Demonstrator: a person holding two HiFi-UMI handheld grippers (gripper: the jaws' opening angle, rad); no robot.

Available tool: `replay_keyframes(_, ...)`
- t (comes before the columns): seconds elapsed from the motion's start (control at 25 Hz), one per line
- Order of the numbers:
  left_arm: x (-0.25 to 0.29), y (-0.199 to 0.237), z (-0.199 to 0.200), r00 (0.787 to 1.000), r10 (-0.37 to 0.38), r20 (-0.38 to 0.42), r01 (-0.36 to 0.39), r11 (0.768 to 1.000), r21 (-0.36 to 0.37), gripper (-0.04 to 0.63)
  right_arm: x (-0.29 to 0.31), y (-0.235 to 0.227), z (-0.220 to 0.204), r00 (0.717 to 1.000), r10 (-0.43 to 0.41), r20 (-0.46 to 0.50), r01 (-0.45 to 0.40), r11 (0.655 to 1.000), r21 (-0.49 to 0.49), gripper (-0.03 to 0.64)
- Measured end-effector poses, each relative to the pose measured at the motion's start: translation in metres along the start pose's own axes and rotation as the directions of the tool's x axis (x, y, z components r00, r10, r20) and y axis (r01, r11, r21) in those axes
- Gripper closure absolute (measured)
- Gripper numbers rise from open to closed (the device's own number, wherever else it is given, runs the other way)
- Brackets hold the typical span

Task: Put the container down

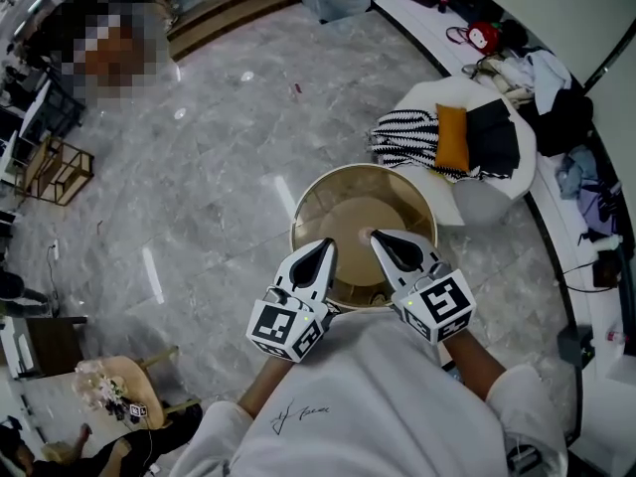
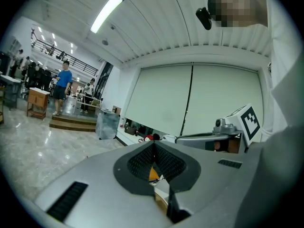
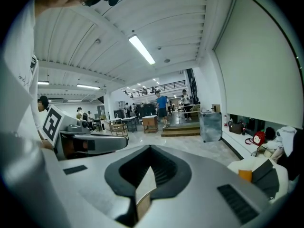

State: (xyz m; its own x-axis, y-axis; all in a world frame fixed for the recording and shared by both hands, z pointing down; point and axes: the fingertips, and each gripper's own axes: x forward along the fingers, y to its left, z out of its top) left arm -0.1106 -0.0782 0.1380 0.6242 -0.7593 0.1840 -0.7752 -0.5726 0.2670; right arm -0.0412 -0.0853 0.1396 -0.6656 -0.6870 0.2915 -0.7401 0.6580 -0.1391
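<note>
A big round gold-coloured container [image 1: 348,202] hangs over the marble floor just in front of the person, its open mouth facing up. My left gripper [image 1: 325,246] is shut on its near rim, and my right gripper [image 1: 381,238] is shut on the same rim a little to the right. In the left gripper view the jaws [image 2: 153,147] meet on the thin rim [image 2: 160,201], with the right gripper [image 2: 223,136] alongside. The right gripper view shows its jaws [image 3: 151,149] pinching the rim [image 3: 144,190], and the left gripper [image 3: 90,144] beside it.
A white round seat [image 1: 477,202] with a striped cloth [image 1: 407,139], an orange cushion [image 1: 452,137] and dark clothes stands just beyond and to the right of the container. A wooden stool [image 1: 114,386] is at lower left, a wooden rack [image 1: 55,172] at left. People stand far off.
</note>
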Motion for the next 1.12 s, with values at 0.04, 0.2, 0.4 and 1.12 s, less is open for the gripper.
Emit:
replay_keyframes(0.04,0.000,0.000,0.001,1.000,0.002,0.004,-0.002,1.000,0.002,0.577,-0.001,-0.001,0.000,1.000,0.003,-0.002,-0.003,1.000,0.007,0.601)
replay_keyframes(0.2,-0.002,-0.003,0.002,1.000,-0.012,0.003,0.012,1.000,0.004,0.577,-0.004,-0.001,-0.002,1.000,0.022,-0.012,-0.021,0.999,0.042,0.601)
replay_keyframes(0.4,-0.006,-0.005,0.005,1.000,-0.029,0.011,0.029,1.000,-0.008,0.577,-0.007,0.007,0.000,0.999,0.050,-0.008,-0.049,0.998,0.026,0.601)
replay_keyframes(1.12,-0.018,-0.008,0.007,0.999,-0.038,0.026,0.038,0.999,-0.004,0.577,-0.008,0.028,0.002,0.998,0.068,-0.010,-0.069,0.997,-0.022,0.601)
